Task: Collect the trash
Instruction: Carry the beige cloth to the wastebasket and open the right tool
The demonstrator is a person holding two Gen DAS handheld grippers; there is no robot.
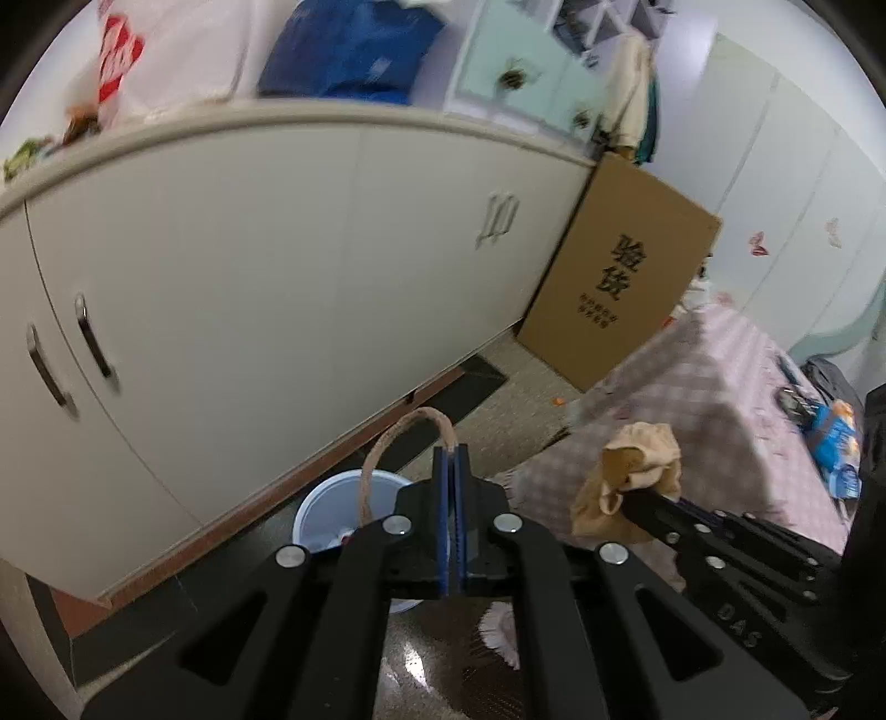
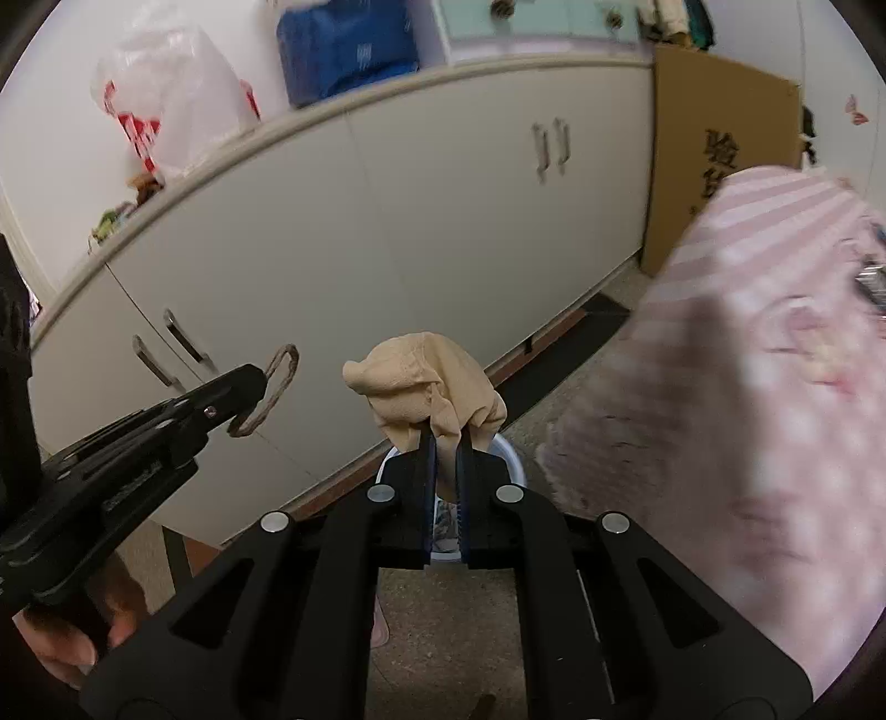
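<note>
A room with a speckled floor is seen, bounded by a long white cabinet whose doors carry metal handles; a brown cardboard box with black characters is leaned against the cabinet's far end.

The left gripper is seen pressed together on a loop of brown twine, which arches up and to the left from the blue pads and hangs down over the pale blue bin; in the right wrist view the same loop is pinched at the tip of that gripper, held by a hand at lower left. The right gripper is clamped on a crumpled beige stocking, which bulges above the fingertips; the bin's rim is glimpsed directly behind and below it. In the left wrist view the stocking is seen at the end of the right gripper, to the right of the bin.

Beyond the tools, a bed covered with pink checked cloth is seen on the right, with a blue packet lying on it; on the cabinet top a white plastic bag with red print and a blue bag are set, blurred.
</note>
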